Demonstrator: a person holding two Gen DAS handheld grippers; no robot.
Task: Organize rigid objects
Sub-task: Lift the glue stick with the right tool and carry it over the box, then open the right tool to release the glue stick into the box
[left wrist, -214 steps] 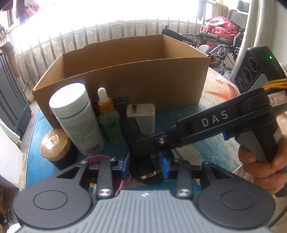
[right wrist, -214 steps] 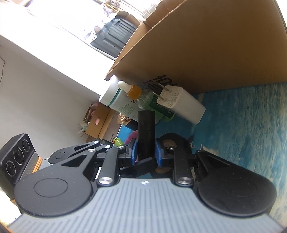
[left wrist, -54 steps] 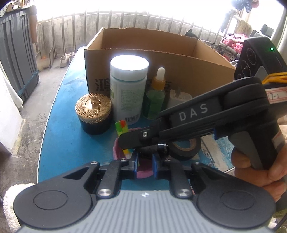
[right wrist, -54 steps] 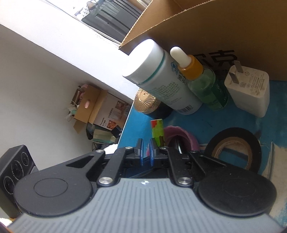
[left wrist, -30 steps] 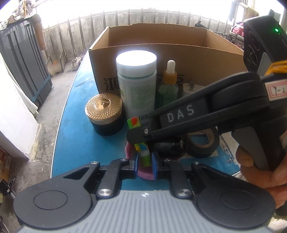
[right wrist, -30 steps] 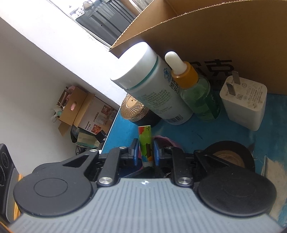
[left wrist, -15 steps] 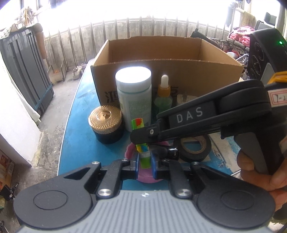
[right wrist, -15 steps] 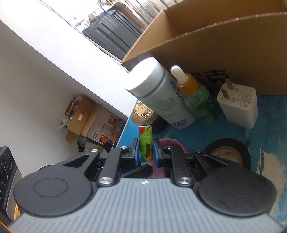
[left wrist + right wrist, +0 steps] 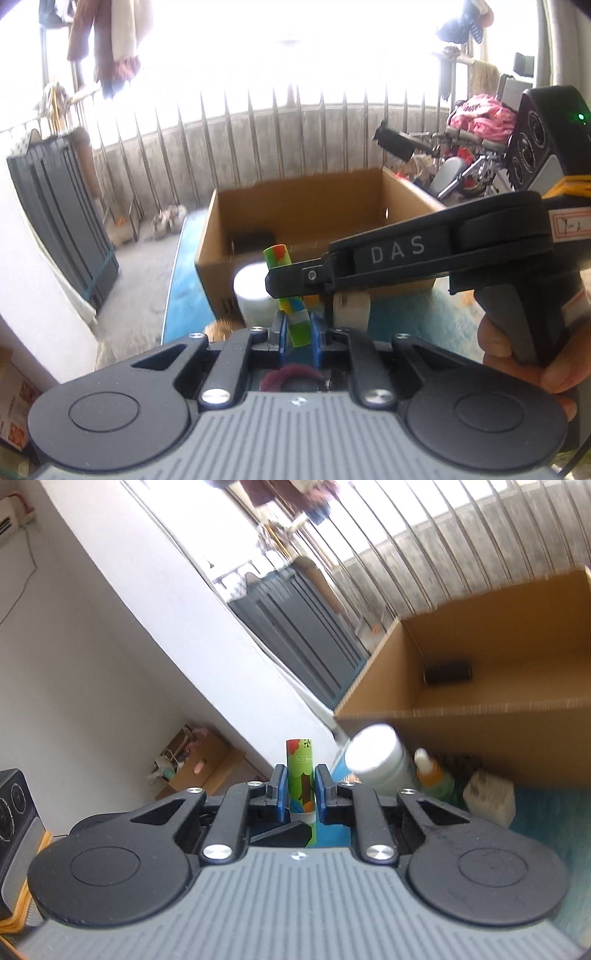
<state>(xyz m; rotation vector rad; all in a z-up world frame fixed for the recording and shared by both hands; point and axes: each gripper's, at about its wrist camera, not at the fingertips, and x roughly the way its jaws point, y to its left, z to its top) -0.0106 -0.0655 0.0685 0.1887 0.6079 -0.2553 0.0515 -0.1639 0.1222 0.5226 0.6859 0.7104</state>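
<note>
A small multicoloured tube [image 9: 291, 295] stands upright, lifted off the blue table [image 9: 181, 284]. My left gripper [image 9: 296, 328] is shut on its lower end. My right gripper [image 9: 300, 794] is shut on the same tube [image 9: 300, 775] higher up, and in the left wrist view the right gripper [image 9: 284, 286] reaches in from the right across the tube. Beyond it stands the open cardboard box [image 9: 369, 199], with a black cylinder [image 9: 447, 674] lying on its floor.
In front of the box [image 9: 480, 716] stand a white-capped bottle [image 9: 376, 757], a green dropper bottle [image 9: 434, 775] and a white charger [image 9: 487, 797]. A gold-lidded jar [image 9: 221, 326] and a pink ring [image 9: 291, 376] lie below my left gripper. A person's hand [image 9: 517, 358] holds the right gripper's handle.
Both grippers have risen together with the tube between them, away from the pink ring and tape roll. The view now looks over the box's rim into it.
</note>
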